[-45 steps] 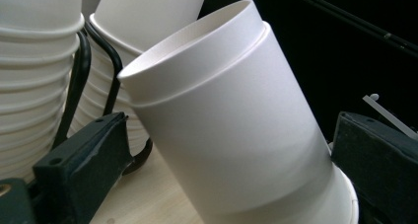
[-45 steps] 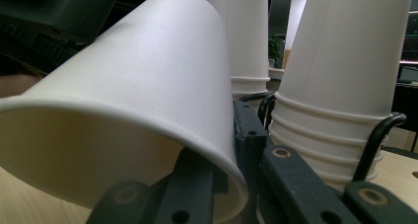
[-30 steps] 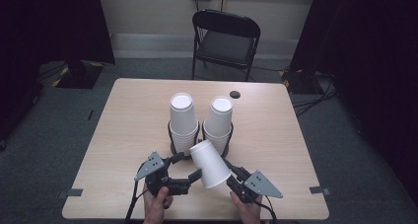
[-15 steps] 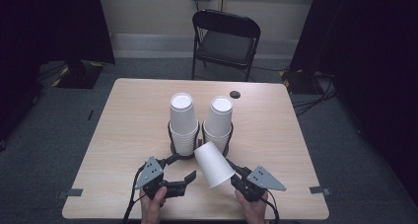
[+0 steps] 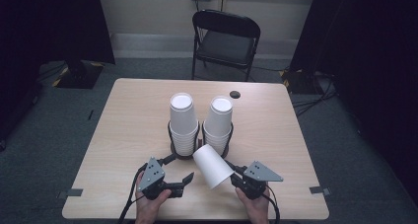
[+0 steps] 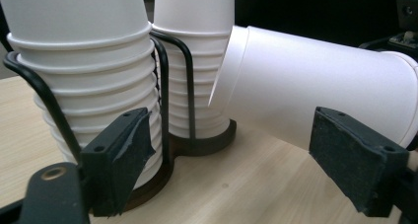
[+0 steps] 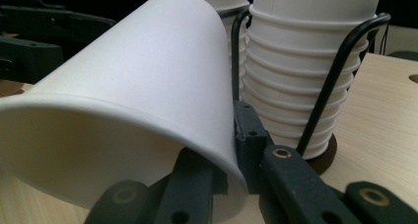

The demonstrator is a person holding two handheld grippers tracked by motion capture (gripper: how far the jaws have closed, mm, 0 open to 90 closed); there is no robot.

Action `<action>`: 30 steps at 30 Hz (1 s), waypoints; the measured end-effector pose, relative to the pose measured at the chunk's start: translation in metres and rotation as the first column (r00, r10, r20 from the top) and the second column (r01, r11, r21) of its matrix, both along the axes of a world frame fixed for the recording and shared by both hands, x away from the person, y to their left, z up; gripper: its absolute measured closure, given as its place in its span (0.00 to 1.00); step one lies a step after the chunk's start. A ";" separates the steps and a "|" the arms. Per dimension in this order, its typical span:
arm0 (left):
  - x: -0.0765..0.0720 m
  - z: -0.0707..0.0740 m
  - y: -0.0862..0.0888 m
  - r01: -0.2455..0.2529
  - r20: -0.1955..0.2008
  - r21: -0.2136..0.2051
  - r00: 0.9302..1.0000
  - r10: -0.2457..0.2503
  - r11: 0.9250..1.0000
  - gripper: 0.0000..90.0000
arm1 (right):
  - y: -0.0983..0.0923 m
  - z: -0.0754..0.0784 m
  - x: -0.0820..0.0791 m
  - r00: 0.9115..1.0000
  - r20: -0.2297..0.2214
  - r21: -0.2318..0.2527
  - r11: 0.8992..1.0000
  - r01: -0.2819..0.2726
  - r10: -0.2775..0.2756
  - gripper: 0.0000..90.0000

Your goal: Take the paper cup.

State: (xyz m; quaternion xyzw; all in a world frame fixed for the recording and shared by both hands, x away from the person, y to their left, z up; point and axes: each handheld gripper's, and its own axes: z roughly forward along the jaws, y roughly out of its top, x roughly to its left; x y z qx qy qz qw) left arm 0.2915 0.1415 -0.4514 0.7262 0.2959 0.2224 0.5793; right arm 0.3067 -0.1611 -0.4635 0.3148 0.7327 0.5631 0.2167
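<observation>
Two stacks of white paper cups, a left stack (image 5: pixel 182 118) and a right stack (image 5: pixel 219 118), stand upside down in a black wire holder (image 5: pixel 173 135) at the table's middle. My right gripper (image 5: pixel 233 174) is shut on the rim of a single white cup (image 5: pixel 212 166), which is tilted with its closed end toward the holder. The pinch on the single cup's (image 7: pixel 138 86) rim is plain at my right gripper (image 7: pixel 230 152). My left gripper (image 5: pixel 183 183) sits just left of that cup, open; its jaws have just been closing with nothing between them. From my left gripper (image 6: pixel 236 150), the single cup (image 6: pixel 315 91) lies beyond the right jaw.
A black folding chair (image 5: pixel 226 36) stands behind the light wooden table (image 5: pixel 123 135). A small dark round spot (image 5: pixel 235 94) lies near the table's far edge. Grey tape marks (image 5: pixel 318 190) sit at the near corners. Cables lie on the floor at the right.
My left gripper's jaws have narrowed. The right gripper and its tilted cup have barely shifted.
</observation>
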 end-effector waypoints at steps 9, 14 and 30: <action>0.002 0.004 -0.006 0.061 0.028 0.114 0.998 -0.064 0.992 0.18 | 0.004 0.013 0.008 0.992 -0.120 -0.108 0.993 -0.043 0.030 0.96; 0.003 0.004 -0.010 0.071 0.040 0.168 0.996 -0.078 0.983 0.18 | 0.002 0.015 0.012 0.984 -0.171 -0.124 0.990 -0.069 0.047 0.96; 0.002 0.008 -0.018 0.162 0.049 0.316 0.981 -0.187 0.935 0.17 | 0.006 0.028 0.027 0.936 -0.331 -0.189 0.963 -0.195 0.124 0.96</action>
